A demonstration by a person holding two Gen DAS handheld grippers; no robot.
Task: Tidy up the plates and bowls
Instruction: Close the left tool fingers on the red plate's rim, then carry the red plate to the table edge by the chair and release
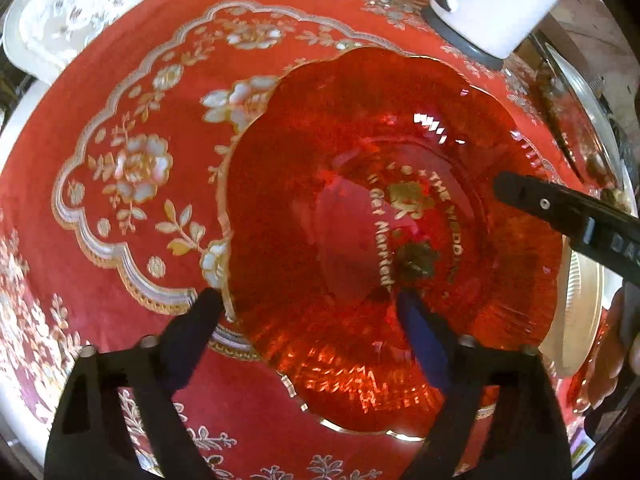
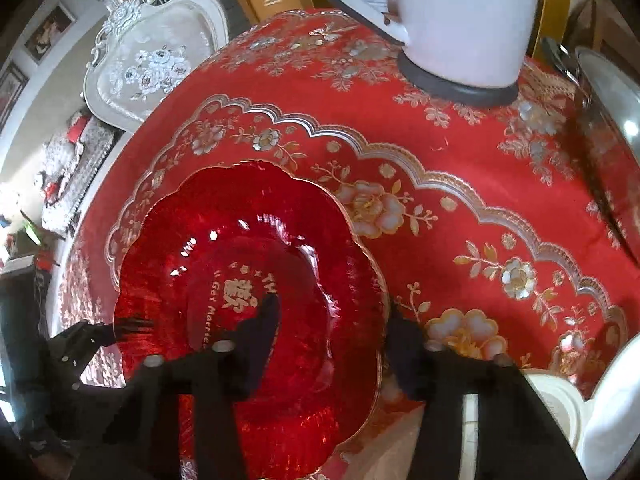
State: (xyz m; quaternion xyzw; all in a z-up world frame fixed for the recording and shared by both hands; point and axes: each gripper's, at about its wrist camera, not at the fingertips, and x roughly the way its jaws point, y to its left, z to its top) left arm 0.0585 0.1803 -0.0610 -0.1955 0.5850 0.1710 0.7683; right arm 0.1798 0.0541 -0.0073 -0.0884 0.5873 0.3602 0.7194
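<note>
**Right wrist and left wrist: both tongs astride one red glass plate**

Right wrist view, nearest first: the right gripper [image 2: 332,320] stands with its fingers apart, one over the plate's inner face and the other outside the rim, so the edge lies between them; whether the pads touch the glass I cannot tell. In the left wrist view the left gripper [image 1: 312,300] is likewise spread, one finger outside the near-left rim, the other over the inside.

The scalloped, gold-edged translucent red glass plate [image 2: 248,280] sits toward the near side of the red tablecloth with gold-and-white flowers [image 2: 460,160], gold lettering at its centre.

Judging by the look, it is rigid, glossy and brittle (likely slippery under hard pads, and unforgiving if dropped). The ribbed rim seems the sensible hold, taken at opposite sides and lifted level.

Farther off stand a white cylindrical jug with a dark base [image 2: 464,28] and, at the table's right edge, a metal-rimmed glass lid [image 2: 612,92]. Beyond the table is a white carved chair back [image 2: 156,52].
</note>
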